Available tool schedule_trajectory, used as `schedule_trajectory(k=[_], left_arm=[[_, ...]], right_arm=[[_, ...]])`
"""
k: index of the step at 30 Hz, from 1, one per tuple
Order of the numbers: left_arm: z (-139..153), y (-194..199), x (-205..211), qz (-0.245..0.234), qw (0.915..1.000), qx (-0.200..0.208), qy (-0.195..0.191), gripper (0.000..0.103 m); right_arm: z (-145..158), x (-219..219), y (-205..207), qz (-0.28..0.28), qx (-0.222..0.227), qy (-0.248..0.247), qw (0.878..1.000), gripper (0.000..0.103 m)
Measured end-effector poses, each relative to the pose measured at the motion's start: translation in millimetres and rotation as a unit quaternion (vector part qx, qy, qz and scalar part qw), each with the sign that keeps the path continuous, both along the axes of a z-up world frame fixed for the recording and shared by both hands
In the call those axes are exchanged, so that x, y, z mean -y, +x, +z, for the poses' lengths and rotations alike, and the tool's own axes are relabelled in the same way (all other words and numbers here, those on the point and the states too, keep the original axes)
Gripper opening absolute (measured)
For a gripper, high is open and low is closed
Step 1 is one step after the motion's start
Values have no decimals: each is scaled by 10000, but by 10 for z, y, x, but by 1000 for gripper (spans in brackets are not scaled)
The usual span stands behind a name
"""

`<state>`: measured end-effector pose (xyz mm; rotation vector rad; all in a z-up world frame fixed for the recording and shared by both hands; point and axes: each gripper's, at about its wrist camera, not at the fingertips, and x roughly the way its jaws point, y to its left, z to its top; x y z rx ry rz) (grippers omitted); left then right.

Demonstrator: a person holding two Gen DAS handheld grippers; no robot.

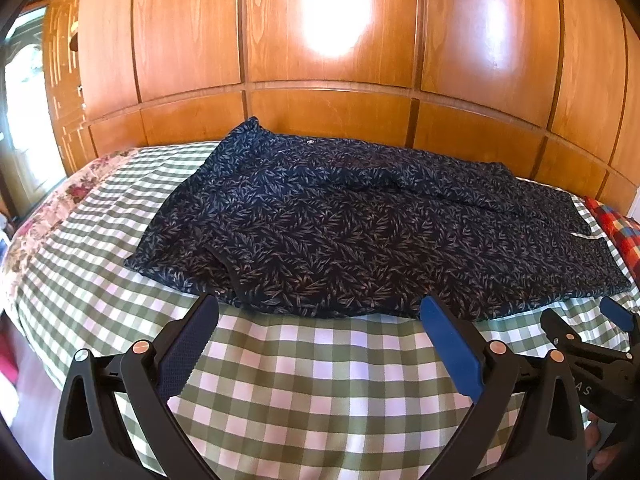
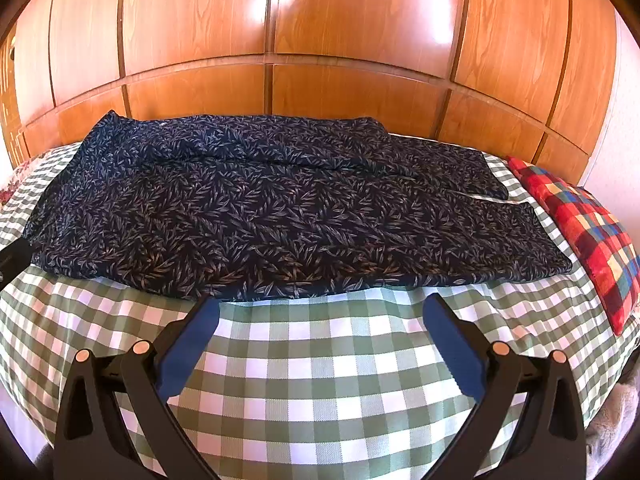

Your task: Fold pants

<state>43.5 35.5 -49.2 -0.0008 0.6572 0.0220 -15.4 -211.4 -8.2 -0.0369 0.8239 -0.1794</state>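
Red plaid pillow (image 2: 584,232) at 3 o'clock, close beside the leg hems; wood-panel wardrobe (image 2: 280,32) behind at 12. Checked green-white bedspread (image 2: 320,380) bare at 6, between grippers and cloth. Pants (image 2: 256,208), dark leaf-print, thin fabric, lie flat across the bed, waist at 9. Left gripper (image 1: 320,308) and right gripper (image 2: 320,304): fingers spread wide, holding nothing.
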Motion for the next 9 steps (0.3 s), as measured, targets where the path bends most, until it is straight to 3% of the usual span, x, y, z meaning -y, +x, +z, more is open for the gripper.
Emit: schedule_trajectory(k=[9], left_arm=[[-40, 29, -28, 14, 9998, -125, -151, 100]], right_arm=[[-17, 15, -2, 5, -20, 10, 10000, 101]])
